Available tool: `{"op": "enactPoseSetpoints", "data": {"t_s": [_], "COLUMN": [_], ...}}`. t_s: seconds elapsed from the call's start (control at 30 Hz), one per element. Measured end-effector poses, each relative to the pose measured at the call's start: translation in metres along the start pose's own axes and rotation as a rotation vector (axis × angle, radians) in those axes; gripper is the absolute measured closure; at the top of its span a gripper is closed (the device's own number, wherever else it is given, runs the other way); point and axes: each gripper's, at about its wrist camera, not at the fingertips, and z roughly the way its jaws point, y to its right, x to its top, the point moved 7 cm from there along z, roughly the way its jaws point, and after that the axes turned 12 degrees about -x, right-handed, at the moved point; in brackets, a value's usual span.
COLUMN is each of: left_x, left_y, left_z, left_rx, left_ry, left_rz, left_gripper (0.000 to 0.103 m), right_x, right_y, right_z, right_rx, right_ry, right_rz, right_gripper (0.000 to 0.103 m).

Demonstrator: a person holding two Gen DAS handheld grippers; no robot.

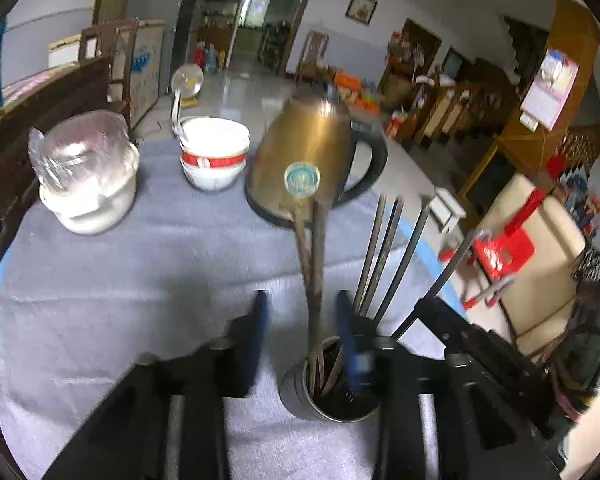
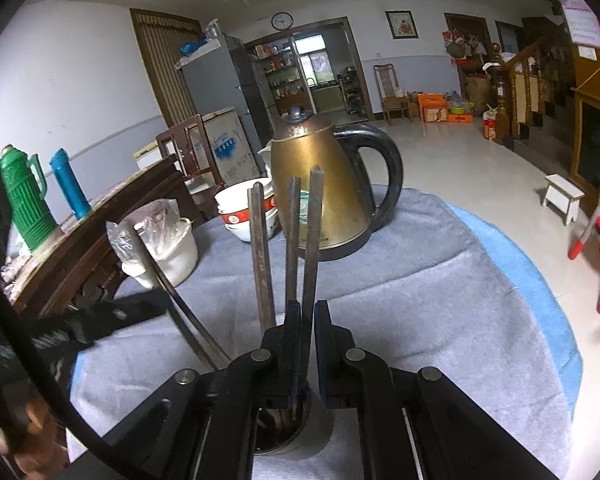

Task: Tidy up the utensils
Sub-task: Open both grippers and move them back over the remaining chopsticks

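Observation:
A metal utensil cup (image 1: 332,396) stands on the grey cloth and holds several dark chopsticks (image 1: 380,256). My left gripper (image 1: 300,312) is open right above the cup, with two chopsticks (image 1: 314,264) standing between its fingers, untouched as far as I can tell. In the right wrist view the cup (image 2: 284,428) sits under my right gripper (image 2: 308,320), which is shut on one chopstick (image 2: 312,232) standing in the cup. More chopsticks (image 2: 260,256) lean beside it.
A brass kettle (image 1: 304,160) with a black handle stands behind the cup. Stacked white bowls (image 1: 214,152) and a white pot with a plastic bag (image 1: 84,176) sit at the back left. The cloth's right edge (image 2: 540,292) drops to the floor.

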Motion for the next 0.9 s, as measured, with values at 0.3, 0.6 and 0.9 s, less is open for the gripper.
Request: {"op": "enactPoseSetpoints", "data": {"t_s": [0.3,0.6,0.9], "left_x": [0.01,-0.06,-0.132], "left_y": [-0.02,-0.086,-0.131], "left_z": [-0.084,-0.089,-0.066], "left_rx": [0.026,0.194,0.284], "left_ry": [0.181,0.084,-0.075], "left_rz": [-0.022,-0.072,-0.131], "left_gripper": [0.033,0.028,0.028], "right_x": [0.018,-0.027,-0.126], "right_y": [0.018,0.002,-0.037], "right_z": [-0.047,-0.085,-0.069], "right_rx": [-0.045,0.007,0.065], "right_ry": [0.12,0.074,-0.16], "right_rz": [0.057,0.028,-0.051], "right_gripper": [0.037,0.037,0.037]}}
